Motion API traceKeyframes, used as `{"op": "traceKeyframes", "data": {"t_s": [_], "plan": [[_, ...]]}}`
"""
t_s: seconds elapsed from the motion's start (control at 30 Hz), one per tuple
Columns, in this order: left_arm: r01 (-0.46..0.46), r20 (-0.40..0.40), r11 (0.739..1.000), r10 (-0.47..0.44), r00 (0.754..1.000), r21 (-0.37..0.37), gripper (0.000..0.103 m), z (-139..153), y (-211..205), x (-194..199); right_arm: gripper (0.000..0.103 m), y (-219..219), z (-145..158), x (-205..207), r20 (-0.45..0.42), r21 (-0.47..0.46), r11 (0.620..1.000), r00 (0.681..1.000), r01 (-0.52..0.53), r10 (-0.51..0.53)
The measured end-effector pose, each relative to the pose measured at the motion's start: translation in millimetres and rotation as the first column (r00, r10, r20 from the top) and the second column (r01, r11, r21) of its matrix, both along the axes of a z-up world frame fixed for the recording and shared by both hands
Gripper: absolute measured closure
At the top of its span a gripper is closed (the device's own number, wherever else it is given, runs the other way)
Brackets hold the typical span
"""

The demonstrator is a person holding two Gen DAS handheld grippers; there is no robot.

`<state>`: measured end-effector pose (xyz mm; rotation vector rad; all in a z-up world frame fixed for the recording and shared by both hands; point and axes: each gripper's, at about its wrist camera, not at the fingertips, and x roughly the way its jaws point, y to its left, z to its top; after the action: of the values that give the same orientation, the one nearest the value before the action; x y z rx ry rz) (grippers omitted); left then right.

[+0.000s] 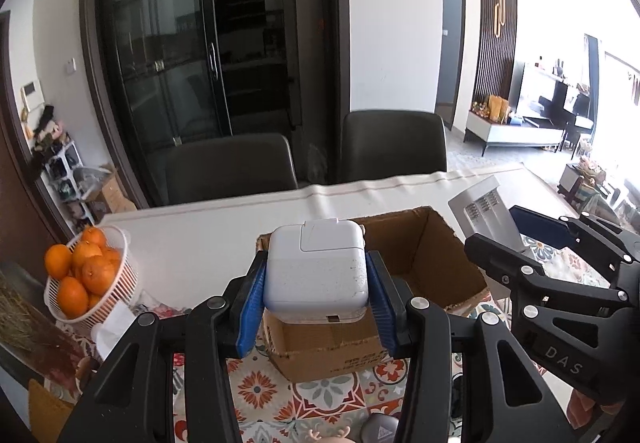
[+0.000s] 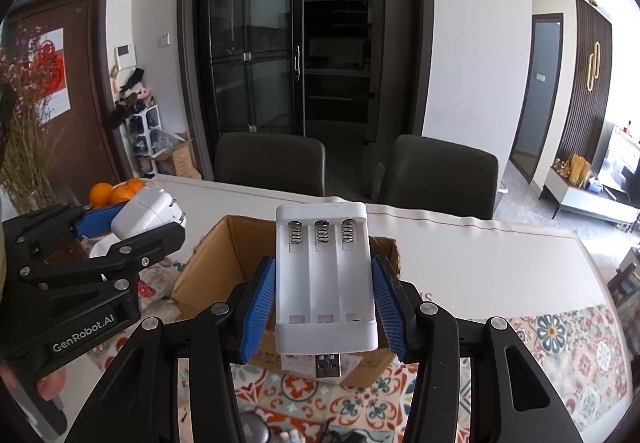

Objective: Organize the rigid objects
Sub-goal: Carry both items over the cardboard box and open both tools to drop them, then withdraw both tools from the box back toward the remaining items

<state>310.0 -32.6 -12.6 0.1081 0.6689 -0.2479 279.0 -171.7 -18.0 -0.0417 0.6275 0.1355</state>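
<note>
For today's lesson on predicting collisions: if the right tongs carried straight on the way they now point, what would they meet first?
Probably the open cardboard box: the right tongs, shut on the white battery charger, point down into it. Depth is unclear.

White wall [image 2: 472, 43], dark glass sliding doors [image 1: 160, 55] stood behind two dark chairs [image 1: 394, 145], brown door [image 2: 80, 83] at left, daylight flooded the living room [image 1: 560, 103] at right.

Two close wrist views, angled downward, both over the same cardboard box [image 1: 420, 263] [image 2: 224, 267].
</note>
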Motion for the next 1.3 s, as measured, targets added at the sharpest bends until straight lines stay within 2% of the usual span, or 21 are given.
{"op": "traceKeyframes", "data": {"t_s": [0.4, 0.63, 0.73, 0.8, 0.87, 0.97, 1.17, 1.3], "plan": [[-0.009, -0.167, 1.000, 0.011, 0.986, 0.015, 0.056, -38.4, -9.1, 51.0, 0.054, -10.8, -45.2, 57.0, -0.184, 0.047, 0.999, 0.983, -0.009, 0.018], [-0.010, -0.274, 1.000, 0.014, 0.962, 0.016, 0.056, -63.6, -12.4, 71.9, 0.054, -11.3, -62.6, 77.3, -0.236, 0.022, 1.000, 0.971, -0.016, 0.021], [-0.013, -0.290, 1.000, 0.019, 0.957, 0.024, 0.055, -70.1, -12.8, 72.1, 0.054, -10.3, -67.7, 80.9, -0.250, 0.010, 1.000, 0.968, -0.021, 0.023], [-0.014, -0.284, 1.000, 0.021, 0.959, 0.025, 0.053, -70.5, -12.3, 69.6, 0.054, -9.8, -70.2, 81.7, -0.255, 0.006, 1.000, 0.967, -0.023, 0.024], [-0.023, -0.271, 0.999, 0.030, 0.962, 0.029, 0.043, -67.5, -10.8, 69.4, 0.052, -9.4, -70.7, 81.3, -0.257, 0.008, 1.000, 0.966, -0.022, 0.023], [-0.040, -0.242, 0.998, 0.048, 0.969, 0.040, 0.038, -60.0, -8.6, 65.2, 0.038, -11.5, -70.0, 80.0, -0.257, 0.014, 1.000, 0.966, -0.008, 0.012], [-0.118, -0.131, 0.989, 0.129, 0.983, 0.092, 0.018, -39.1, -1.7, 41.9, 0.035, -15.8, -59.6, 68.2, -0.237, 0.005, 0.999, 0.971, 0.037, -0.034], [-0.154, -0.071, 0.983, 0.161, 0.984, 0.104, 0.013, -25.8, 2.3, 23.8, 0.032, -15.7, -48.8, 51.0, -0.204, -0.012, 0.998, 0.977, 0.061, -0.062]]}}
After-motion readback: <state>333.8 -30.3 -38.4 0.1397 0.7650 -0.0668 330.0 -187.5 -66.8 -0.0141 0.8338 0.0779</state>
